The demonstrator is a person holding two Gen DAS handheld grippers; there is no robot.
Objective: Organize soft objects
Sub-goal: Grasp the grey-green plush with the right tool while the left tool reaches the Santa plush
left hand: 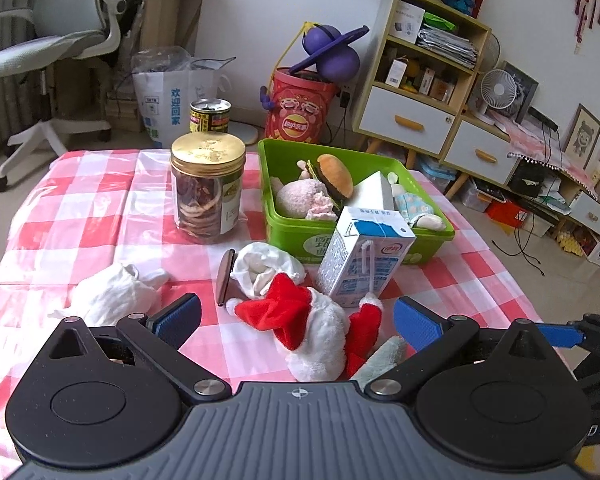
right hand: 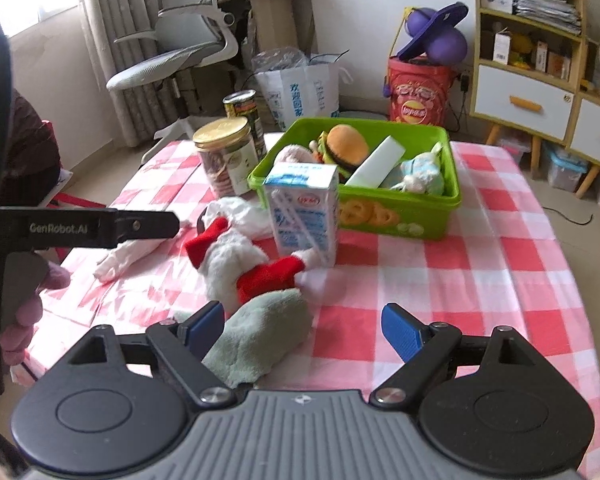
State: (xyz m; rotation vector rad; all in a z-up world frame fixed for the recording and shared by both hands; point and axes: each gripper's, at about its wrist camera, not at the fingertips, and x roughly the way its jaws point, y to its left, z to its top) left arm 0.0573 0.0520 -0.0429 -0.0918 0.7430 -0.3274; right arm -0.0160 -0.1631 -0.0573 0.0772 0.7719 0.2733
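From the left wrist camera, the left gripper (left hand: 297,322) hangs over the near part of the checked tablecloth (left hand: 100,208) with its blue pads spread wide and nothing between them but the Santa plush (left hand: 312,328), which lies loose on the cloth just in front of the milk carton (left hand: 366,256). A crumpled white cloth (left hand: 112,294) lies toward the left edge, another white cloth (left hand: 268,266) sits bunched against a dark flat object I can't identify, and the green bin (left hand: 300,236) further back already holds a burger plush (left hand: 334,176) and a pink fuzzy toy (left hand: 300,198). A gold-lidded jar (left hand: 208,190) and a tin can (left hand: 210,116) stand left of the bin. From the right wrist camera, the right gripper (right hand: 303,330) is also spread open; a pale green towel (right hand: 260,336) lies touching its left pad, not pinched. The Santa's arm rests against the carton, so I'd guess dragging the plush sideways could tip that carton, and a shallow bite on fur might slip. The plastic-looking cloth could wrinkle and pull things with it. Around us: an office chair (right hand: 180,52), a wooden shelf unit (right hand: 528,92), a red Lay's drum (right hand: 418,94) on the tiled floor.
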